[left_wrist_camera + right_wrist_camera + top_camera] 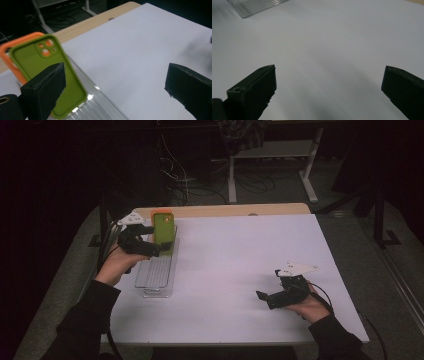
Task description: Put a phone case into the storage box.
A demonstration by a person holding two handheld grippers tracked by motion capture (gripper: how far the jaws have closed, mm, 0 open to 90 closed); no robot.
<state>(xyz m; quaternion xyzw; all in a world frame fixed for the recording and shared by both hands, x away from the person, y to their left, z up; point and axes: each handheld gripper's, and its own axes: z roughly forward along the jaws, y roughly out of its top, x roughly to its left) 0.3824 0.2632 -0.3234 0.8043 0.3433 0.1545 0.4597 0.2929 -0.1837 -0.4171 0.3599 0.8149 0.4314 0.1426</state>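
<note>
The left gripper [113, 82] stands wide open with nothing between its jaws, one jaw just in front of the green phone case [47, 75] at the lower left of its own view and the other well off to the right over bare worktop. That green phone case stands nearly upright, leaning back, in the far end of a clear ribbed rack [157, 270] at the left of the high view, with an orange phone case [10, 53] right behind it and seemingly touching. The green one looks like a thin silicone or soft plastic shell: light, bendy, rather grippy than slippery, and not fragile. I judge it will flex if squeezed across its open middle, so the better hold is across a long side rim or the top edge beside the camera cut-out, where the wall is stiffest. A pinch may also drag the orange one along, as they sit so close. The right gripper [275, 296] rests low at the lower right of the high view, also spread wide and empty, above the white worktop [235, 265].
</note>
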